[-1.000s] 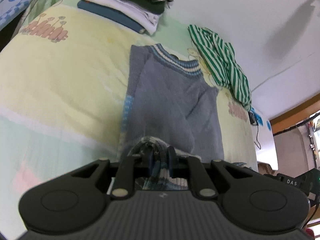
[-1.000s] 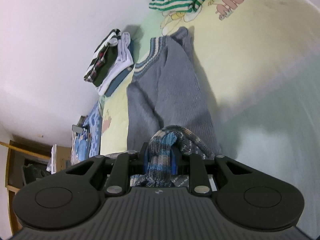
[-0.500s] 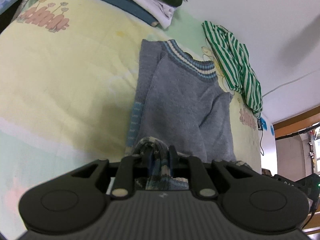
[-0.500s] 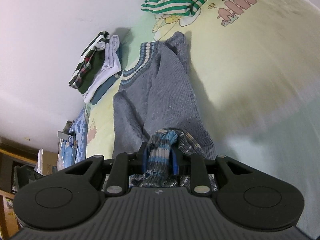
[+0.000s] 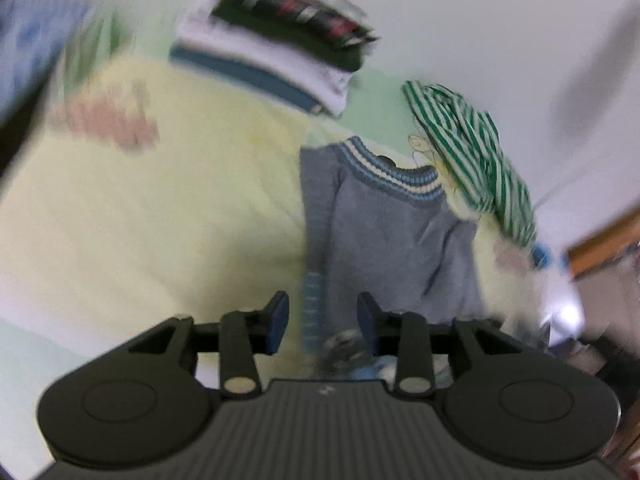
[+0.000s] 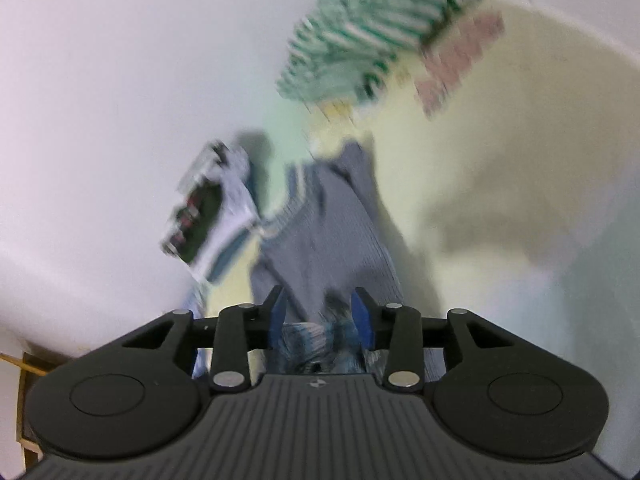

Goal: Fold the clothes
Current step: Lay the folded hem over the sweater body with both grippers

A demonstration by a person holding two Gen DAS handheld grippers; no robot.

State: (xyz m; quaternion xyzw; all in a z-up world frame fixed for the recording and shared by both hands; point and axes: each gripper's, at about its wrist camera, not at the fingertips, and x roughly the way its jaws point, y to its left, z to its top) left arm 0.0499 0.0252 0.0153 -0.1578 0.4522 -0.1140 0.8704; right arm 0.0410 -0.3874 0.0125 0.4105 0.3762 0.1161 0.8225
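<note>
We had the grey sweater [image 5: 384, 236] flat on the bed [image 5: 168, 216]. Left gripper [image 5: 322, 320] and right gripper [image 6: 318, 314] were both opening, hem loose between the jaws. Best: clear the knit before pulling back, no snag.

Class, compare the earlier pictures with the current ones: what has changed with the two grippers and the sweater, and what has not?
Both grippers have let go of the grey sweater: the left gripper and right gripper, earlier clamped on its bunched hem, are opening with the hem loose between them. The folded stack and striped shirt lie as before.
</note>
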